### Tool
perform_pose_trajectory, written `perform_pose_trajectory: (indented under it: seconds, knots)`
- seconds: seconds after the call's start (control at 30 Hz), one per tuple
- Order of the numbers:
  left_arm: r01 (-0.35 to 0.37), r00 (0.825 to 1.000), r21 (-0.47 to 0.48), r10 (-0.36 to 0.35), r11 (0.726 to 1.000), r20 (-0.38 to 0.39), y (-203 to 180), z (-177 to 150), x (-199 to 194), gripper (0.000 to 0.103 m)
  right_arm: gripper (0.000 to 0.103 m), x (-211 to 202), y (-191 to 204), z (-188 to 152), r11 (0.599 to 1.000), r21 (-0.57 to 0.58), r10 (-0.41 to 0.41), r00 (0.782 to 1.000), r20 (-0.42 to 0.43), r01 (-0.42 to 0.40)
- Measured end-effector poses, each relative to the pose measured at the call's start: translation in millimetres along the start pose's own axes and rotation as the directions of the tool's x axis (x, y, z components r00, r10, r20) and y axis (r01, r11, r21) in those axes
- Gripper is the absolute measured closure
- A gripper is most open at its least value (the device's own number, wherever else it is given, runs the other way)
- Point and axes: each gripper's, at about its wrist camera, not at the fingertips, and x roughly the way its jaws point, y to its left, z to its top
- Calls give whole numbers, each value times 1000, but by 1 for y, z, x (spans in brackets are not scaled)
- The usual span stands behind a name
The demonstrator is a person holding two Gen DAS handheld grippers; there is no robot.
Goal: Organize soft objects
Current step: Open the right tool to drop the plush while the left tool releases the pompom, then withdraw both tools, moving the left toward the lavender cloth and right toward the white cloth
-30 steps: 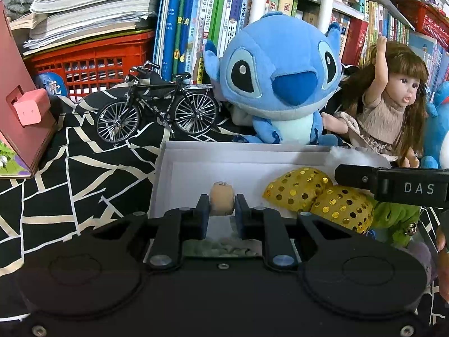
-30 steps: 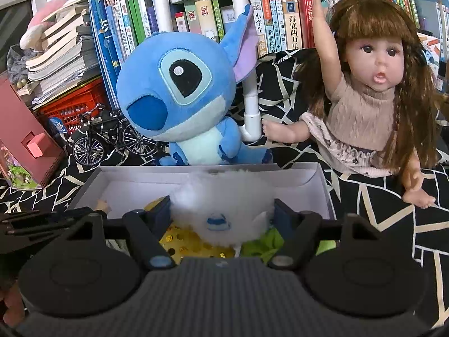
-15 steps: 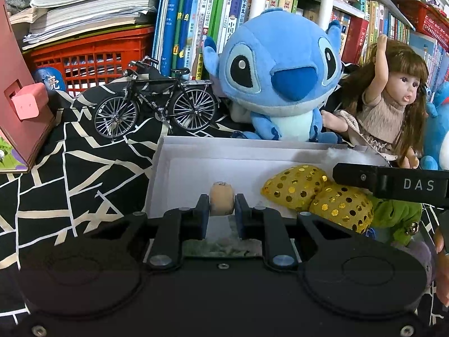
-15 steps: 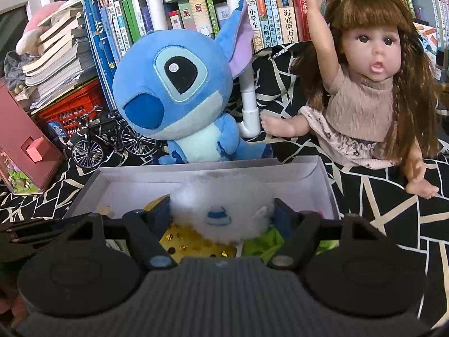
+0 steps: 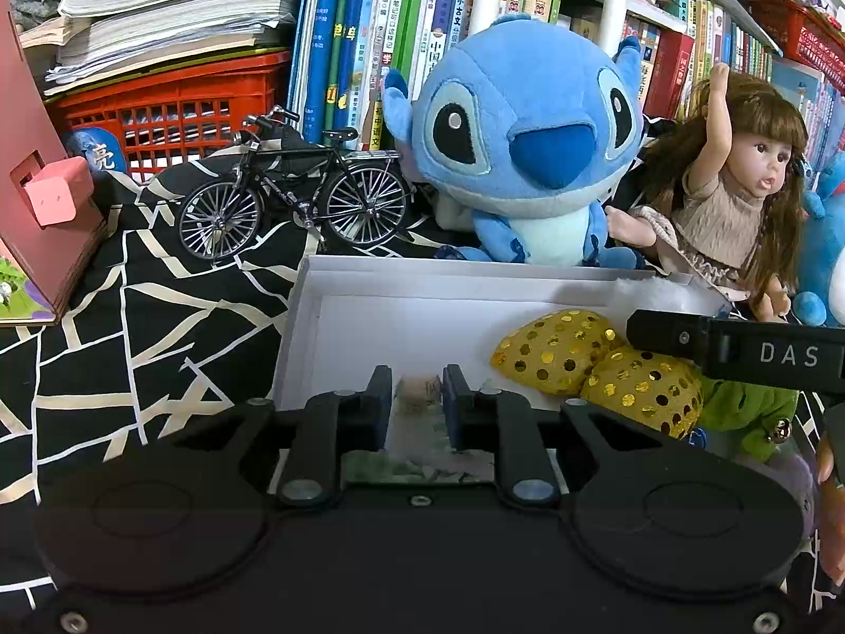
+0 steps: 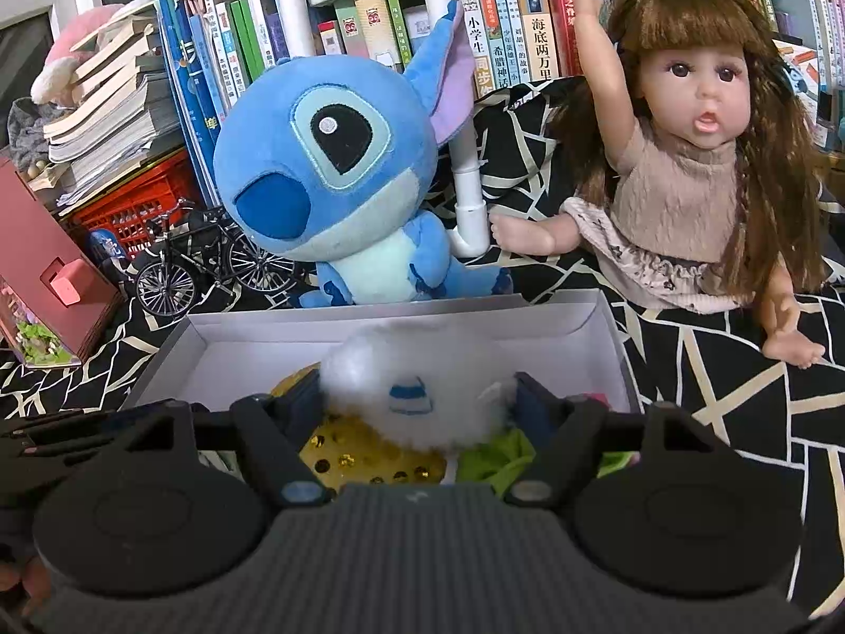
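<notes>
Our left tongs (image 5: 417, 396) clamp a small tan toy (image 5: 418, 390) over the white box (image 5: 422, 274); our right tongs (image 6: 417, 401) grip white fluff (image 6: 417, 375), gold pouch (image 6: 369, 454) at 6 o'clock.

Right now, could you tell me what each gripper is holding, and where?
Left gripper pinches a small tan toy by its sides; right gripper squeezes a white fluffy toy across its middle.

In the box (image 6: 607, 327) lie a sequined cushion (image 5: 549, 351) and a fluffy toy (image 6: 417, 385), apparently atop it, with plush (image 6: 338, 179) and doll (image 6: 697, 158) behind.
</notes>
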Motion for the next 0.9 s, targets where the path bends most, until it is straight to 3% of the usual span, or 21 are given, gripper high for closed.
perform_pose_trajectory:
  seconds: [0.27, 0.43, 0.57, 0.9]
  knots:
    - [-11, 1000, -4, 11, 1000, 14, 1, -2, -7, 53, 16, -10, 1, -2, 1000, 3, 8, 1000, 20, -8]
    - [-10, 1000, -24, 11, 1000, 29, 3, -3, -16, 44, 14, -19, 4, -5, 1000, -13, 13, 999, 35, -12]
    - [-11, 999, -27, 12, 1000, 48, 3, -3, -28, 27, 13, -31, 8, -8, 999, -38, 18, 998, 61, -16]
    - [25, 990, 23, -28, 999, 135, -7, -12, -78, 22, 10, -82, 18, -20, 994, -97, 65, 984, 165, -49]
